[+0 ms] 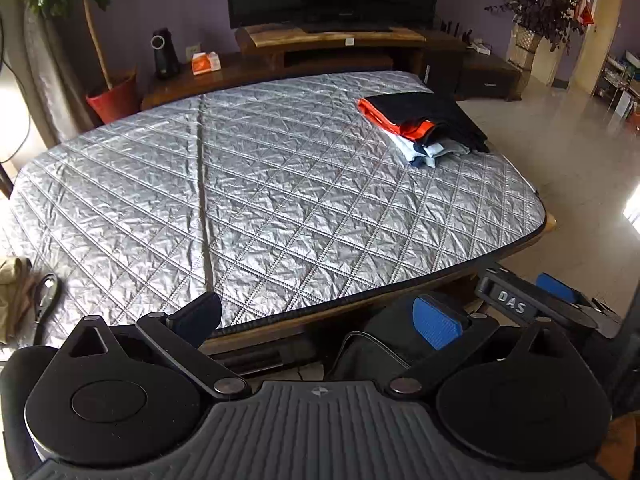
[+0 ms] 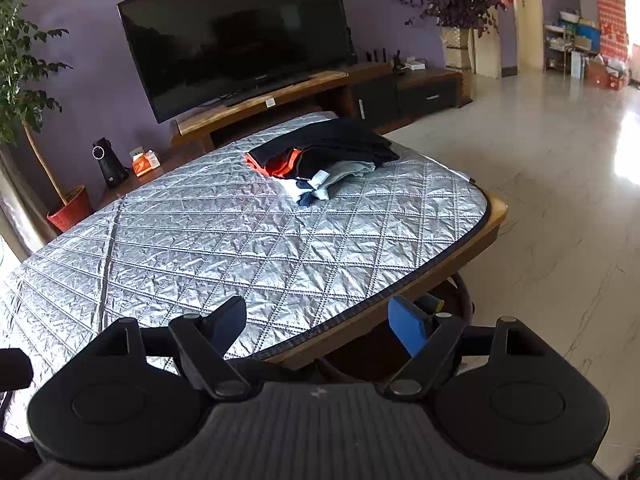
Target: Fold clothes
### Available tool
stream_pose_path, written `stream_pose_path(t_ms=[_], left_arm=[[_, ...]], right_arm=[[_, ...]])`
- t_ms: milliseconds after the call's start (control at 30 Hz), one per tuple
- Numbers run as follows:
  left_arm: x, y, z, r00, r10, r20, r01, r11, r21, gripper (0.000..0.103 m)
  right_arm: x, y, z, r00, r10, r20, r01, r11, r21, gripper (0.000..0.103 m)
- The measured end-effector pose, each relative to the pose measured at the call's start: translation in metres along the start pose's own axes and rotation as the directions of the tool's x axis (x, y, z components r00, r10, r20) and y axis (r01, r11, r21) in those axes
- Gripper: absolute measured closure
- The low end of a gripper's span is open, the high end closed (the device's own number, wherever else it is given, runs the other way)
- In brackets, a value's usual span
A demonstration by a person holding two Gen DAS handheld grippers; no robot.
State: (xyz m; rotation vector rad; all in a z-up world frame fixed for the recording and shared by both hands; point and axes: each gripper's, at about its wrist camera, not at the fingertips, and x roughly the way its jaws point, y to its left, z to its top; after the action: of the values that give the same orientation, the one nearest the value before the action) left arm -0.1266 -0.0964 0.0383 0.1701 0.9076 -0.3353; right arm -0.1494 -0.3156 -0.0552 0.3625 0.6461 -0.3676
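A stack of folded clothes, black on top with orange, white and blue below, lies at the far right corner of a table under a silver quilted cover. It also shows in the right wrist view, on the same cover. My left gripper is open and empty at the table's near edge. My right gripper is open and empty at the near edge too, and part of it shows in the left wrist view.
A TV on a wooden stand is behind the table. A potted plant in a red pot stands at the left. A beige cloth and a black strap lie at the near left. Tiled floor is to the right.
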Motion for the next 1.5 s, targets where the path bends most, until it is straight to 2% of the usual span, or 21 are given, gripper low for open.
stream_pose_path(t_ms=[467, 1500], left_arm=[[-0.014, -0.006, -0.001, 1.000, -0.004, 0.004, 0.004, 1.000, -0.003, 0.000], [-0.014, -0.001, -0.001, 1.000, 0.019, -0.008, -0.020, 0.999, -0.026, 0.000]], right_arm=[[0.006, 0.000, 0.001, 1.000, 0.010, 0.001, -0.010, 1.000, -0.014, 0.024], [-0.003, 0.006, -0.003, 1.000, 0.014, -0.008, -0.015, 0.999, -0.046, 0.023]])
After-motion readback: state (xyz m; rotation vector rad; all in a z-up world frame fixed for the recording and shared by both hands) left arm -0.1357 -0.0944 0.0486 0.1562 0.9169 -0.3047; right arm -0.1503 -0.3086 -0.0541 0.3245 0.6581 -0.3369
